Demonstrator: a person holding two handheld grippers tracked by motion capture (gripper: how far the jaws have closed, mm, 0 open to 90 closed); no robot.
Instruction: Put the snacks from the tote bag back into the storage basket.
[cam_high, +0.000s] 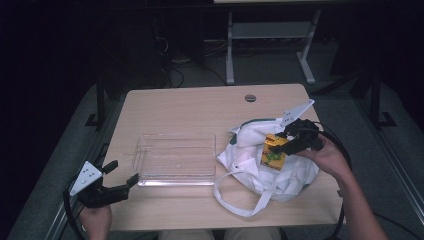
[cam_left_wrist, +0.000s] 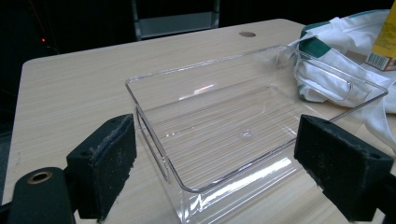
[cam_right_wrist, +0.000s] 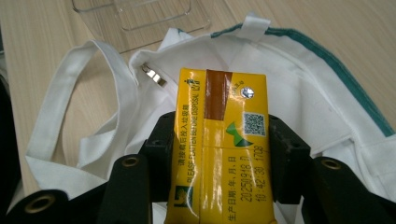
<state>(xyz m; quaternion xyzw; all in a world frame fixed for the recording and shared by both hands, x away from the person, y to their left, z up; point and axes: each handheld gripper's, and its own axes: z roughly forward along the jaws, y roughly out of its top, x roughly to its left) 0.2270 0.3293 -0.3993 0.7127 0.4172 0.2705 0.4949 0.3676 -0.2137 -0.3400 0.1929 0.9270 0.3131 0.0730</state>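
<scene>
A yellow drink carton hangs just above the open white cloth bag, with my right gripper shut on its two sides. The carton's corner also peeks in at the top right of the left gripper view. A clear plastic tray lies empty left of the bag. My left gripper stands open near the table's front left corner, pointing at the tray, nothing between its pads.
The wooden table has a round cable hole near its far edge. The bag's white straps spill toward the front edge. A white desk frame stands on the dark floor beyond.
</scene>
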